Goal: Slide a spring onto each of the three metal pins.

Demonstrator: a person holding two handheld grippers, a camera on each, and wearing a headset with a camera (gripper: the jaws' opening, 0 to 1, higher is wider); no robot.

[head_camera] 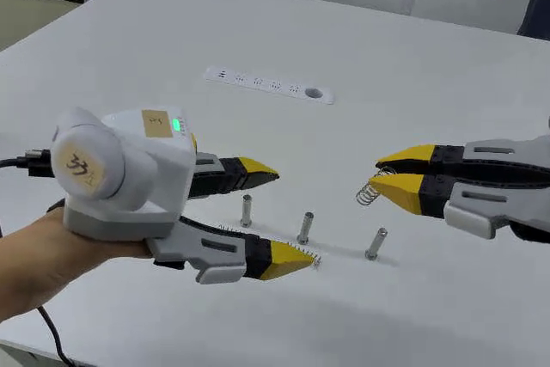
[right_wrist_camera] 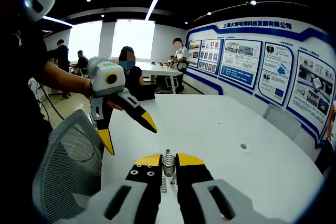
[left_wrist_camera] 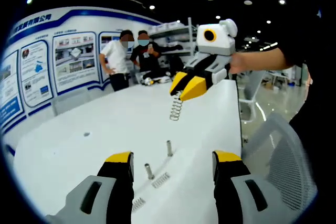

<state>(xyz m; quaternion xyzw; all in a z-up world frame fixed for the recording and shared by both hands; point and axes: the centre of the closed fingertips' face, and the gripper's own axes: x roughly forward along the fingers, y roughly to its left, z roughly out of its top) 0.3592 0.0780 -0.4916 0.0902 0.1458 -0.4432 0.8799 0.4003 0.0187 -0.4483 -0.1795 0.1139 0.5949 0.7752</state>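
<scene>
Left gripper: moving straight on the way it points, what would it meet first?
Probably the spring hanging from the right gripper, near dead ahead; the pins sit lower. Depth is unclear.

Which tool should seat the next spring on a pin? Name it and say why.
Right. The right tool holds a spring near the pins; the left tool is open and empty.

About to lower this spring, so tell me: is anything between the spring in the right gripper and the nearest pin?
Nothing visible. The spring held in the right gripper hangs apart from the nearest pin, with an open gap between them.
</scene>
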